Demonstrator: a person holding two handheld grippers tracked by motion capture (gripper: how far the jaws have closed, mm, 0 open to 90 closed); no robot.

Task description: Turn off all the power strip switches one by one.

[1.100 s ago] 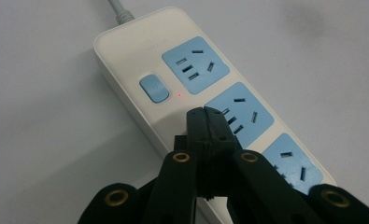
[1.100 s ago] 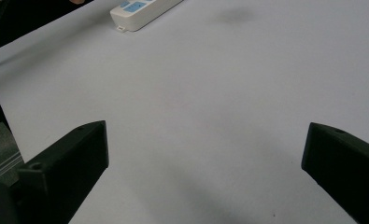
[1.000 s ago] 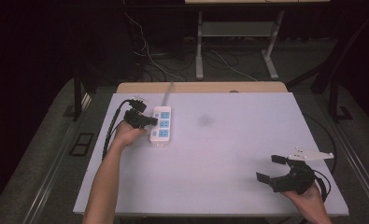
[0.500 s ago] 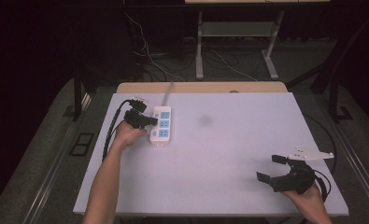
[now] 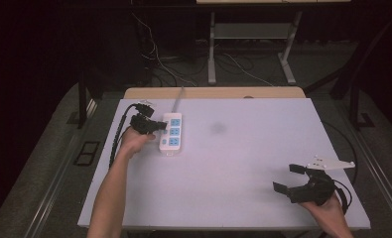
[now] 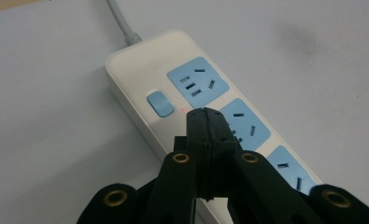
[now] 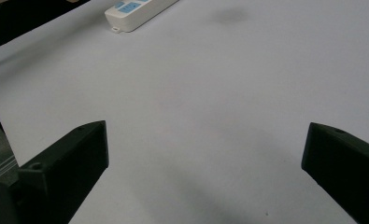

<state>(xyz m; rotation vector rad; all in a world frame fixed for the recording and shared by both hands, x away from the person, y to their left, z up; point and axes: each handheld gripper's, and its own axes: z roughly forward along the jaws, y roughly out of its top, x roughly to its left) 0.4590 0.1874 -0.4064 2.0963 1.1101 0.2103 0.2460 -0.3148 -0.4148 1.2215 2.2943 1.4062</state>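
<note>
White and bare, the surface (image 5: 243, 163) carries a power strip (image 5: 171, 133) at its far left. Left gripper (image 6: 205, 114), fingers pressed together, hovers beside the blue switch (image 6: 159, 103) (red light glowing); press squarely, gently. Right gripper (image 5: 289, 178) rests wide open, well apart.

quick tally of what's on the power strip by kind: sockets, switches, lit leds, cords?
On the white power strip, left gripper view:
Blue socket panels: 3
Blue switch: 1
Lit red indicator light: 1
Grey cord: 1
Total: 6
The shut left gripper hides part of the middle panel.
</note>
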